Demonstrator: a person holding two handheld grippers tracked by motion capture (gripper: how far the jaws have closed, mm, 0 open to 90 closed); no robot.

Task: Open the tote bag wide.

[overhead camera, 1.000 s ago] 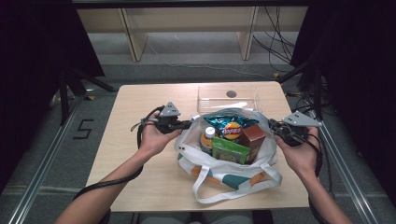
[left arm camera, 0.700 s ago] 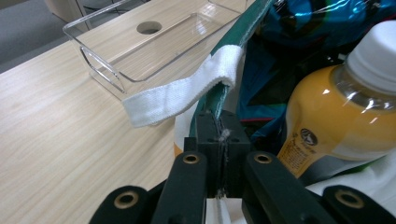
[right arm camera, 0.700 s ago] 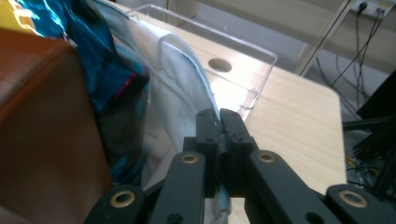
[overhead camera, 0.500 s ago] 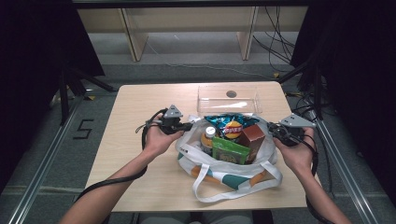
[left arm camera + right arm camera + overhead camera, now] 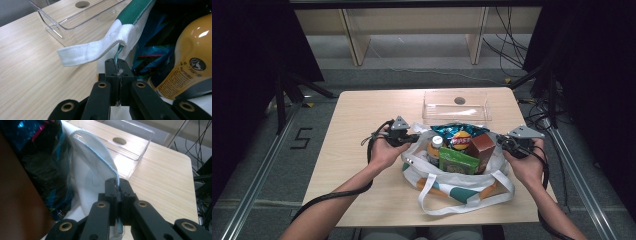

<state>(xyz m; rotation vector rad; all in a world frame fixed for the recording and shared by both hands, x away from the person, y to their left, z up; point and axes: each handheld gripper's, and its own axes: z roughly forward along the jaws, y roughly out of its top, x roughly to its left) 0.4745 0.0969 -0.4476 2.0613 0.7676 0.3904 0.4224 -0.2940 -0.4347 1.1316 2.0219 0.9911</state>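
Pinching bag rim w/ both grippers.

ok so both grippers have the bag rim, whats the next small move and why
Probably spread the rim a little wider. The left gripper and right gripper are each shut on the bag rim, on opposite sides. The bag sits on the table, packed with a chip bag, bottle and boxes, so a wider mouth should ease taking things out.

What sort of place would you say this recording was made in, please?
Probably a lab recording station rather than a home: a bare wooden table fenced by metal rails, black curtains at the sides, and loose cables on the floor behind.
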